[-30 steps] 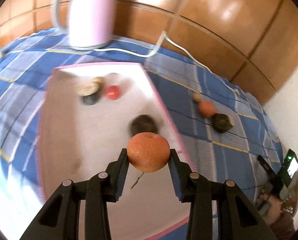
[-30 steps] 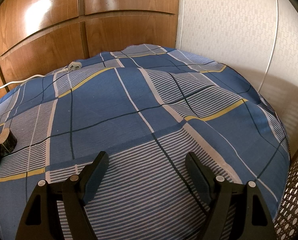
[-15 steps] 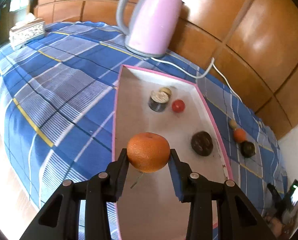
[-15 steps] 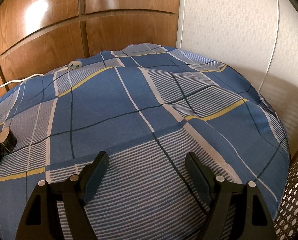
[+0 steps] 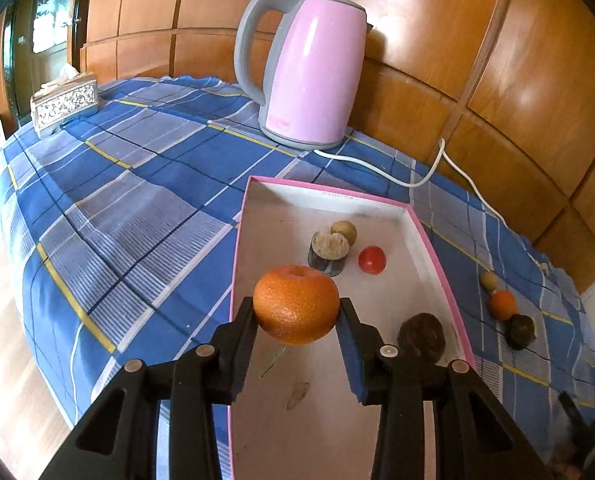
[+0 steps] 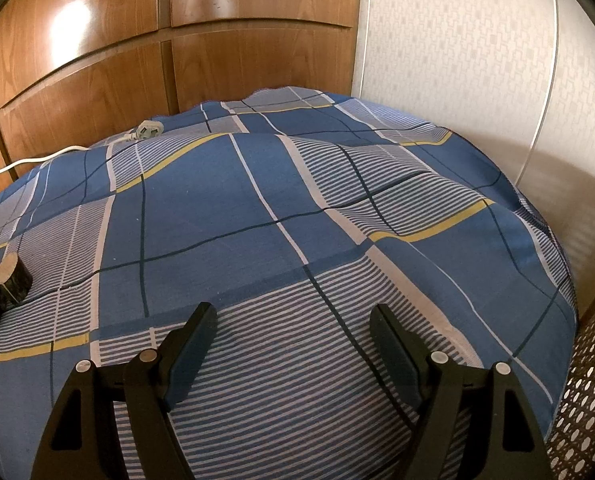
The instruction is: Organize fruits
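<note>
My left gripper [image 5: 296, 312] is shut on an orange [image 5: 296, 304], held above the near half of a pink-rimmed white box [image 5: 437, 256]. Inside the box lie a cut dark fruit [image 5: 328, 252], a small tan fruit [image 5: 344, 231], a small red fruit [image 5: 372, 259] and a dark round fruit [image 5: 421, 335]. On the blue checked cloth to the right of the box sit a tan fruit [image 5: 489, 279], a small orange [image 5: 502, 304] and a dark fruit [image 5: 520, 331]. My right gripper [image 6: 293, 320] stands open over bare cloth; a cut dark fruit [image 6: 13, 278] lies at its far left.
A pink kettle [image 5: 305, 72] stands behind the box, its white cord [image 5: 429, 176] trailing right to a plug [image 6: 147, 130]. A patterned tissue box [image 5: 63, 102] sits at the far left corner. Wooden panels back the table; a white wall and a woven basket [image 6: 581, 400] flank the right.
The left gripper has swung and rolled with the orange, so the box now lies to the right and the kettle stands upright in view. The right gripper has kept still.
</note>
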The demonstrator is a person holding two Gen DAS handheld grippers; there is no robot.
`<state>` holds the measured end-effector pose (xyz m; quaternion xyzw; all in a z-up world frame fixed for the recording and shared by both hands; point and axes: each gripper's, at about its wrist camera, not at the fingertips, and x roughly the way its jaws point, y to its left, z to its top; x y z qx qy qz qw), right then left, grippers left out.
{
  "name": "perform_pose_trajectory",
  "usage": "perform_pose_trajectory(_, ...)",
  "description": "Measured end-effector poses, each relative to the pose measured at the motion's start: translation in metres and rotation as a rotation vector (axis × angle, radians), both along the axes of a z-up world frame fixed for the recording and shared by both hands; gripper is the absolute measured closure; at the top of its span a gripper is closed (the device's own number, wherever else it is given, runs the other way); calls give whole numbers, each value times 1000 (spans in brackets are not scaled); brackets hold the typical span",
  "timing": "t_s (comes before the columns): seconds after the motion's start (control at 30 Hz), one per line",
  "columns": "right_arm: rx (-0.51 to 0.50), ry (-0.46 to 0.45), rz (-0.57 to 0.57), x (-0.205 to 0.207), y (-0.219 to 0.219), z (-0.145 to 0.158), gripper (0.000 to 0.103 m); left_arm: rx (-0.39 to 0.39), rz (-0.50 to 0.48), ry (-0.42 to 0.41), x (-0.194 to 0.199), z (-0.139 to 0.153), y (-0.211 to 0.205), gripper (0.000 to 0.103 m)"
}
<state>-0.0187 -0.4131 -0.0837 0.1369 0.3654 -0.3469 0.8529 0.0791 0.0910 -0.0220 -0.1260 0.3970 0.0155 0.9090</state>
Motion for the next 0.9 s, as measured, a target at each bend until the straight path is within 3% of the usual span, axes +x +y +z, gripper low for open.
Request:
perform_pose_trajectory(0.43,-1,0,1,0,0,0,22,39,44,34,16,-11,0,61)
perform_pose_trajectory(0.53,-1,0,0,0,0,0,22,51,47,17,15,-8,0,53)
perform_pose_trajectory(0.9,0,0,1,0,0,0,22,22,53,-6,-11,-1,3,43)
